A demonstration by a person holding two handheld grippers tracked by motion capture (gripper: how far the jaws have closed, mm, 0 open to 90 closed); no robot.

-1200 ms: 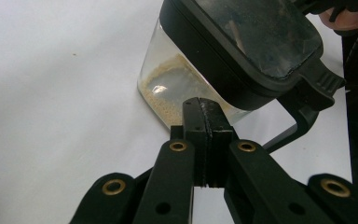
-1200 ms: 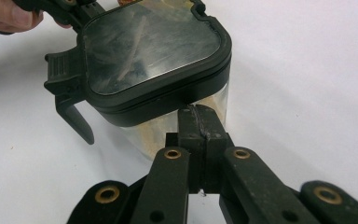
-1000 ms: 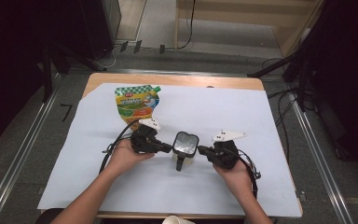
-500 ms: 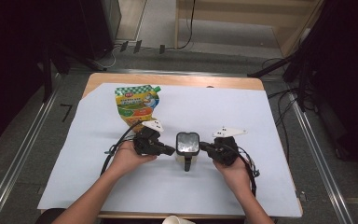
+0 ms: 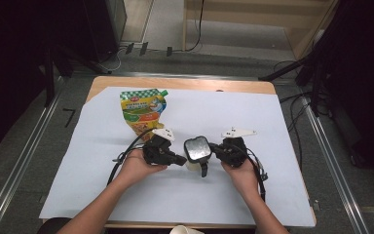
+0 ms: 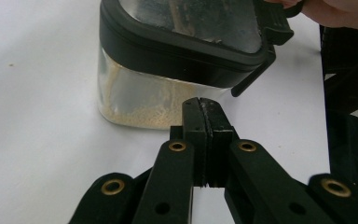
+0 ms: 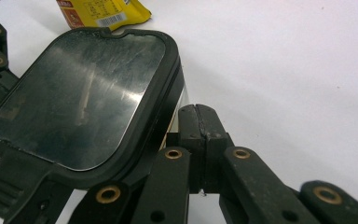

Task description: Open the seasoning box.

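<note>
One pouch [image 5: 142, 109] — one lidded container [image 5: 197, 151] — two grippers.

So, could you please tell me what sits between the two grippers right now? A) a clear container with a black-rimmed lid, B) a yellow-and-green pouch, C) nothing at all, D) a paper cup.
A: the clear container with its black-rimmed lid stands between the left gripper and the right gripper, while the pouch lies farther back on the white sheet.

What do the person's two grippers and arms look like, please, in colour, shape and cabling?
Both the left gripper and the right gripper are black, with linked jaws pinned by brass-coloured rivets. Each carries a pale three-cornered plate on top and trails a black cable. The forearms are bare, with no sleeves or gloves in sight.
</note>
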